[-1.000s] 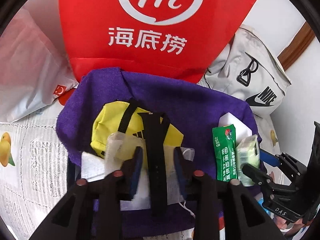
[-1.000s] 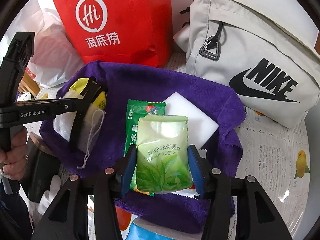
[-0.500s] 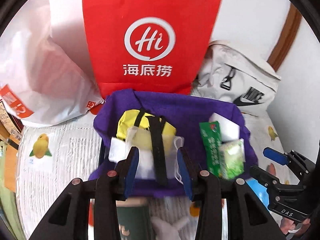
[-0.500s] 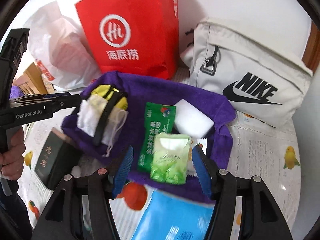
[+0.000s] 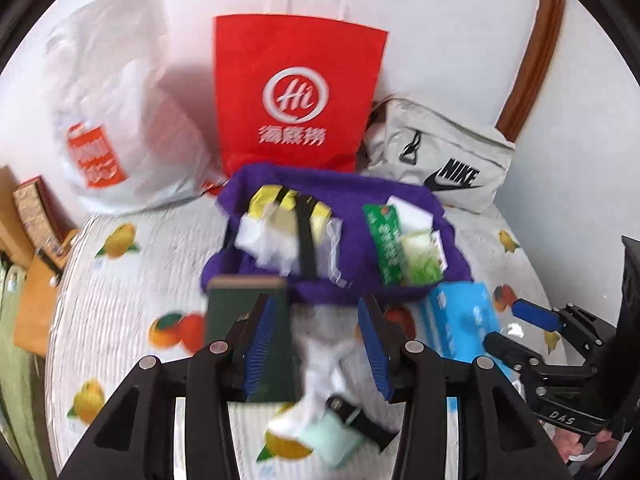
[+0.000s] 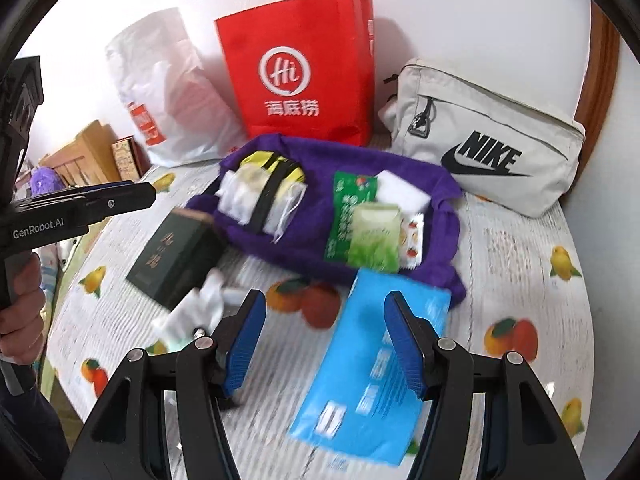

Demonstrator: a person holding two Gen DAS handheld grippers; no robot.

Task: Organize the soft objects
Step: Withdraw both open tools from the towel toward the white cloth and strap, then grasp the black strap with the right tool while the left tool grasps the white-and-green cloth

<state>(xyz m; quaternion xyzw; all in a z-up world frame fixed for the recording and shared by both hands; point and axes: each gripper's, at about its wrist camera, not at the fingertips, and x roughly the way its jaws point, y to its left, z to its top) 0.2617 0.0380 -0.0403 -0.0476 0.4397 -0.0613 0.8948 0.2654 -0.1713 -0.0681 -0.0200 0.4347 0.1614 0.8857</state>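
A purple cloth [image 5: 352, 192] [image 6: 308, 248] lies on the table holding a yellow pouch with a black strap [image 5: 304, 236] [image 6: 264, 196], white mesh bags [image 6: 236, 196], a green sachet [image 5: 384, 236] [image 6: 348, 204], a green tissue pack [image 5: 420, 260] [image 6: 374, 240] and a white sponge [image 6: 404, 188]. My left gripper [image 5: 316, 344] is open and empty, above a white sock [image 5: 324, 364] [image 6: 196, 312]. My right gripper [image 6: 324, 340] is open and empty, above a blue packet [image 6: 372, 364] [image 5: 460, 320].
A dark green box [image 6: 172, 252] [image 5: 240, 308] lies left of the cloth. A red paper bag [image 6: 300, 80], a white plastic bag [image 6: 168, 92] and a grey Nike pouch [image 6: 488, 148] stand along the wall. The fruit-print tablecloth [image 6: 520, 260] covers the table.
Both grippers have pulled back from the purple cloth. The right one let go of the green tissue pack, which now lies on the cloth. The left one opened wider.
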